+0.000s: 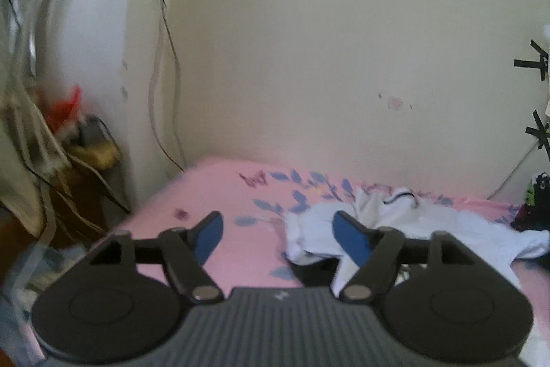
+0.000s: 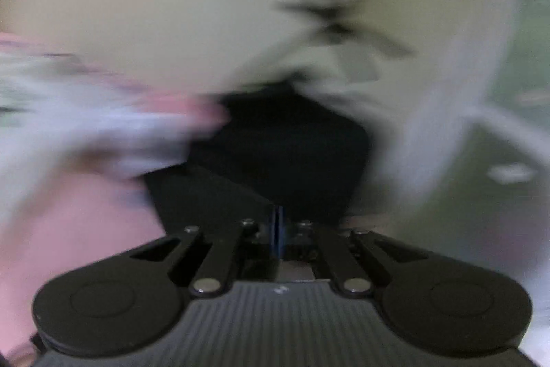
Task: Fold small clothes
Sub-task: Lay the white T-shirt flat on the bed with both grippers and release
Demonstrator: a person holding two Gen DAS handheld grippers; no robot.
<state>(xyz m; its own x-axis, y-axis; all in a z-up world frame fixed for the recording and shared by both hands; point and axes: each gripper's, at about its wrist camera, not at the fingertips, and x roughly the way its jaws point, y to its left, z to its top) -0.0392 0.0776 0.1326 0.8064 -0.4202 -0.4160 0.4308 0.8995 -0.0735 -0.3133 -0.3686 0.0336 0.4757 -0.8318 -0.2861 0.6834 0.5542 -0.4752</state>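
Home bedroom, pink floral bedsheet (image 1: 213, 191), white clothes (image 1: 429, 226), cream wall (image 1: 326, 40)

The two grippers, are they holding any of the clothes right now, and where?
No. The left gripper is open over the pink sheet, beside the white garment. The right gripper is shut with nothing visible between its pads.

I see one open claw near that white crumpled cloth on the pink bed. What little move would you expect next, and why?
Probably the left gripper eases forward and to the right, onto the near edge of the white garment to pinch it. Its jaws stand open with nothing between them, and the garment lies crumpled and unfolded on the pink sheet. The right gripper is shut; its view is too blurred to tell whether it holds anything.
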